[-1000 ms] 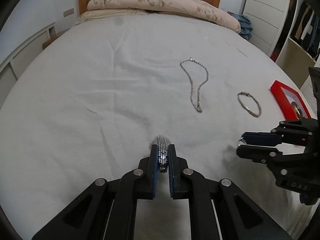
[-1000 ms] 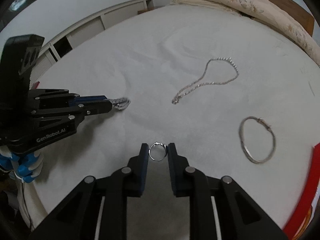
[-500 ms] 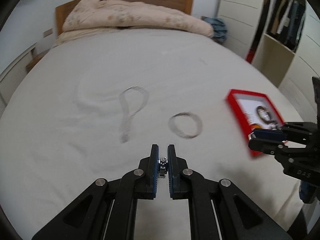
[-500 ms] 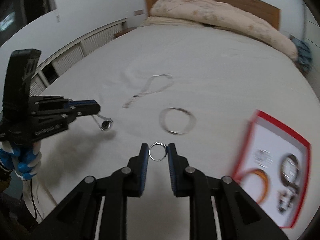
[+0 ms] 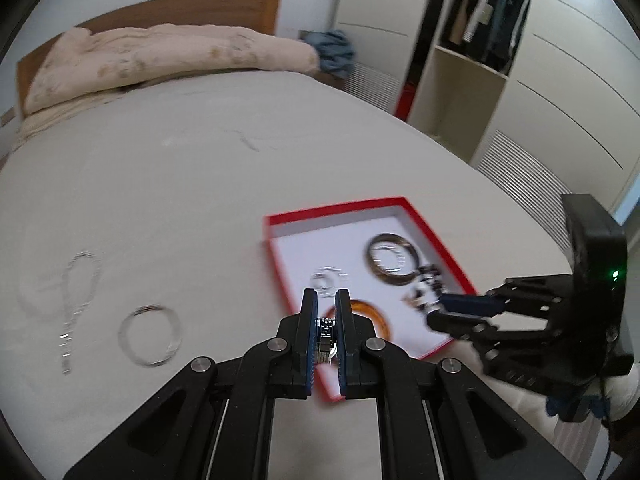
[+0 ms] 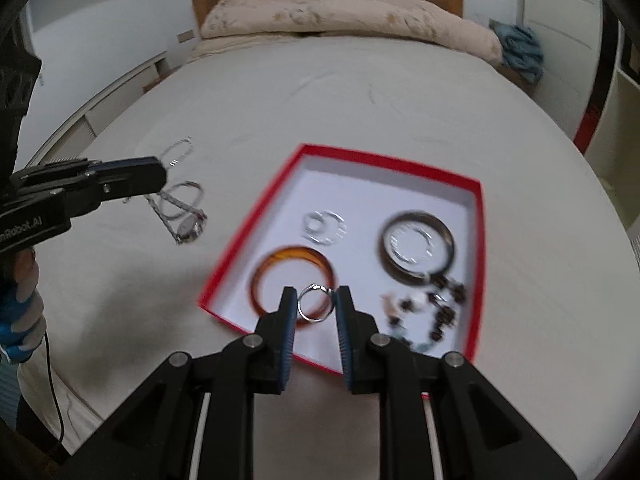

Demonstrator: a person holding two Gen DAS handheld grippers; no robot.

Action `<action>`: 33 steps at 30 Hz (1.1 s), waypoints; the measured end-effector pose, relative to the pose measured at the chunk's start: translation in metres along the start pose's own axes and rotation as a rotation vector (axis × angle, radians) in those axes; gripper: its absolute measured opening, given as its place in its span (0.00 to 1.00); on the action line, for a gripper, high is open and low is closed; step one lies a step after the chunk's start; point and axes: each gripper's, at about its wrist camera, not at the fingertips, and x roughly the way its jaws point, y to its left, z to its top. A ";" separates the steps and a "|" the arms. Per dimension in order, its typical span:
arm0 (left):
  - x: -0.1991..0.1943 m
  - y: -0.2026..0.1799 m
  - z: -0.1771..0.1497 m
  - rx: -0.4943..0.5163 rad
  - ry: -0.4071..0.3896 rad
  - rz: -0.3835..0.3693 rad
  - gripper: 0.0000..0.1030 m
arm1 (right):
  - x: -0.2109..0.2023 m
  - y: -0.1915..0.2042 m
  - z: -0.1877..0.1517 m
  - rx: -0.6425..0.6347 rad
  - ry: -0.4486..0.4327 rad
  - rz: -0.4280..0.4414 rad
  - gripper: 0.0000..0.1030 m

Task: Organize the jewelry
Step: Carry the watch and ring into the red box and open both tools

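My left gripper (image 5: 325, 296) is shut on a silver link watch (image 5: 325, 336); in the right wrist view the watch (image 6: 188, 226) dangles from its tip (image 6: 160, 176) above the sheet. My right gripper (image 6: 316, 294) is shut on a thin silver ring (image 6: 316, 305), held over the near edge of the red box (image 6: 384, 160). From the left wrist view, the right gripper (image 5: 436, 308) hovers at the box's (image 5: 336, 210) right side. A silver necklace (image 5: 78, 292) and a silver bangle (image 5: 150, 338) lie on the bed to the box's left.
The box's white floor carries an amber bangle (image 6: 294, 258), a dark bangle (image 6: 418, 246), a small silver bracelet (image 6: 324, 226) and a beaded piece (image 6: 436, 304). A folded quilt (image 5: 160, 56) lies by the headboard. An open wardrobe (image 5: 480, 32) stands to the right.
Both grippers have swung right and risen a little, from over bare sheet to the red box. The watch has left the sheet and hangs. Necklace and bangle are now off to the left.
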 end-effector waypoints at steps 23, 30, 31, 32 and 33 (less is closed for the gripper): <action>0.090 -0.023 -0.034 0.005 0.229 0.044 0.11 | 0.052 -0.041 -0.025 0.055 0.159 0.049 0.19; 0.067 -0.028 -0.028 -0.007 0.198 0.062 0.22 | 0.036 -0.042 -0.024 0.075 0.143 0.027 0.28; 0.063 -0.031 -0.026 -0.002 0.193 0.068 0.22 | 0.032 -0.041 -0.025 0.075 0.138 0.026 0.28; 0.057 -0.033 -0.024 0.006 0.184 0.075 0.22 | 0.025 -0.040 -0.026 0.074 0.129 0.023 0.28; 0.049 -0.036 -0.022 0.013 0.172 0.084 0.22 | 0.018 -0.038 -0.026 0.074 0.119 0.022 0.28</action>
